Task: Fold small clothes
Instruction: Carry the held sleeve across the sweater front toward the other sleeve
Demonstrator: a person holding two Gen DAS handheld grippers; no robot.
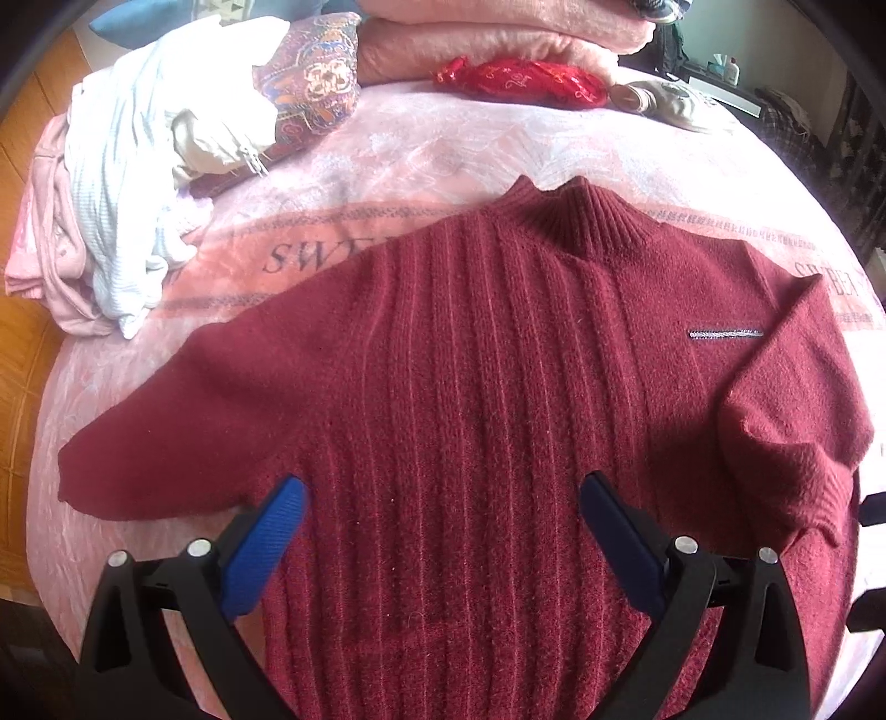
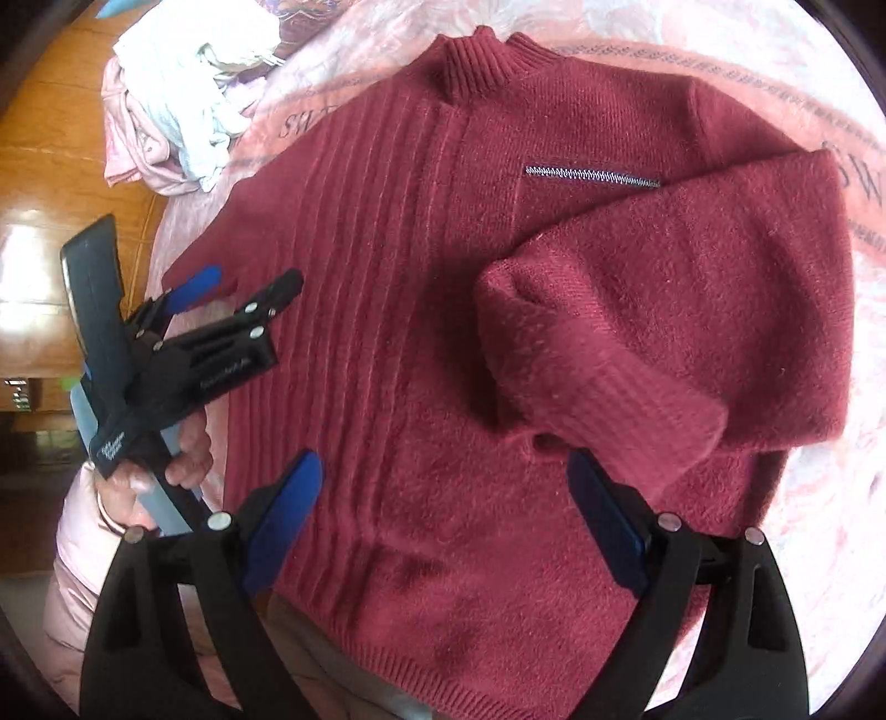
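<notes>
A dark red knitted sweater [image 1: 470, 360] [image 2: 415, 277] lies front up on a pink blanket [image 1: 415, 149], collar at the far side. One sleeve [image 2: 664, 310] is folded across the chest below a small zip, and its ribbed cuff [image 2: 626, 410] rests on the body. The other sleeve [image 1: 166, 421] lies spread out flat. My left gripper [image 1: 443, 487] [image 2: 246, 279] hovers open over the sweater near that spread sleeve's armpit. Above the lower body, beside the cuff, my right gripper [image 2: 443, 462] is open too, and its pads touch nothing.
A heap of white and pink clothes [image 1: 122, 194] [image 2: 183, 94] sits at the bed's far left edge. A patterned cushion [image 1: 315, 83], folded pink blankets [image 1: 498, 33] and a red bag [image 1: 520, 80] line the back. A person's hand [image 2: 188, 448] holds the left gripper above the wooden floor [image 2: 55, 166].
</notes>
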